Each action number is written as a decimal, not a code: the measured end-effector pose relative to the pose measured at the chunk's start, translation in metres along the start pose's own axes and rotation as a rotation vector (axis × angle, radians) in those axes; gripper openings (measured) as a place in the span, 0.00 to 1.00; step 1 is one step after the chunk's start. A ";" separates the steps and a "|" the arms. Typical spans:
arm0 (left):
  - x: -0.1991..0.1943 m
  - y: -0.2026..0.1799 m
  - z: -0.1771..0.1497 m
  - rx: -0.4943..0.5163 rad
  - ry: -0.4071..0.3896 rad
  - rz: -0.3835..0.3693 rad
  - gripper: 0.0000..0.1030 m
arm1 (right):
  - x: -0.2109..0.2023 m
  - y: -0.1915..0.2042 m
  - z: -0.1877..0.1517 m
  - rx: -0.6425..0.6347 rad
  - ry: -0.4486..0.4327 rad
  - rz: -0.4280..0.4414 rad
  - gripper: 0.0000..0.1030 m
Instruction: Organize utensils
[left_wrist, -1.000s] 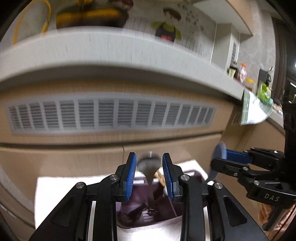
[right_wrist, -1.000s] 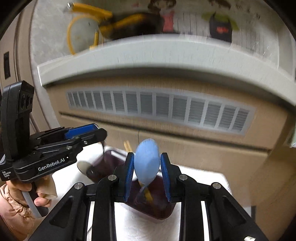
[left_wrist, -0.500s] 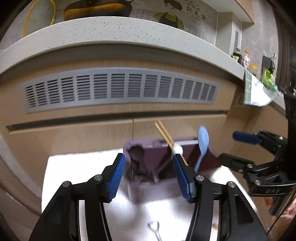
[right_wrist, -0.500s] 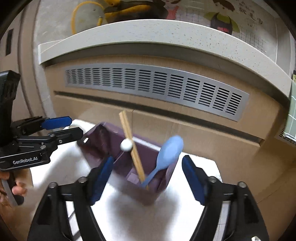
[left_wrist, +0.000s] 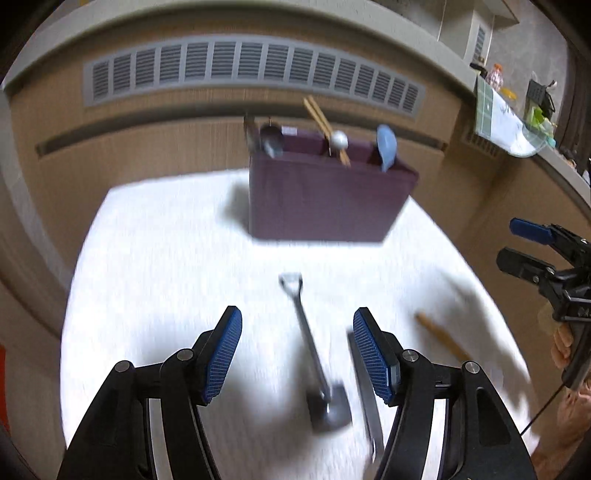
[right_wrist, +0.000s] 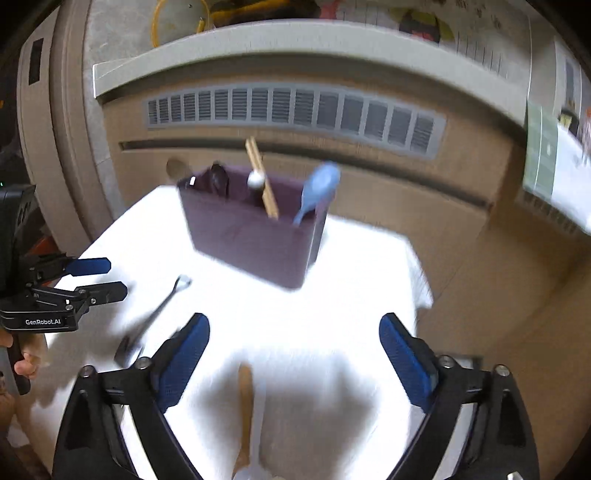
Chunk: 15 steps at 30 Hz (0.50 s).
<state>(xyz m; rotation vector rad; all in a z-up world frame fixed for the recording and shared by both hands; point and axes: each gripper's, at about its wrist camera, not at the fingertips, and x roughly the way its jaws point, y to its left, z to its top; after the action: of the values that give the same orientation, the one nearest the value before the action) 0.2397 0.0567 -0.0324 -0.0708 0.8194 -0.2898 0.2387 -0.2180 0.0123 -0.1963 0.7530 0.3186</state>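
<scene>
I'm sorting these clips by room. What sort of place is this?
Most likely a home kitchen: a stone countertop over wooden cabinets, and a purple utensil holder with chopsticks and a blue spoon on a white cloth.

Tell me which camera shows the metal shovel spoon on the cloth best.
The left wrist view: the shovel spoon lies whole between the open left gripper's fingers, handle toward the box. The right wrist view shows it only as a blurred streak at the left.

Shiny metal scoop, wooden chopsticks, seemingly matt fabric organizer.
</scene>
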 end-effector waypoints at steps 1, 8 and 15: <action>-0.002 -0.002 -0.008 -0.003 0.007 0.006 0.62 | 0.004 0.000 -0.010 0.010 0.032 0.010 0.65; -0.019 -0.011 -0.037 -0.015 0.040 0.013 0.62 | 0.046 0.018 -0.060 0.022 0.224 0.083 0.24; -0.022 -0.012 -0.049 -0.023 0.073 0.015 0.63 | 0.054 0.015 -0.070 0.072 0.251 0.127 0.09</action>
<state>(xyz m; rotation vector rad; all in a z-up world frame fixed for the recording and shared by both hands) 0.1872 0.0534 -0.0477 -0.0756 0.8951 -0.2699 0.2260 -0.2120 -0.0762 -0.1218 1.0259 0.3907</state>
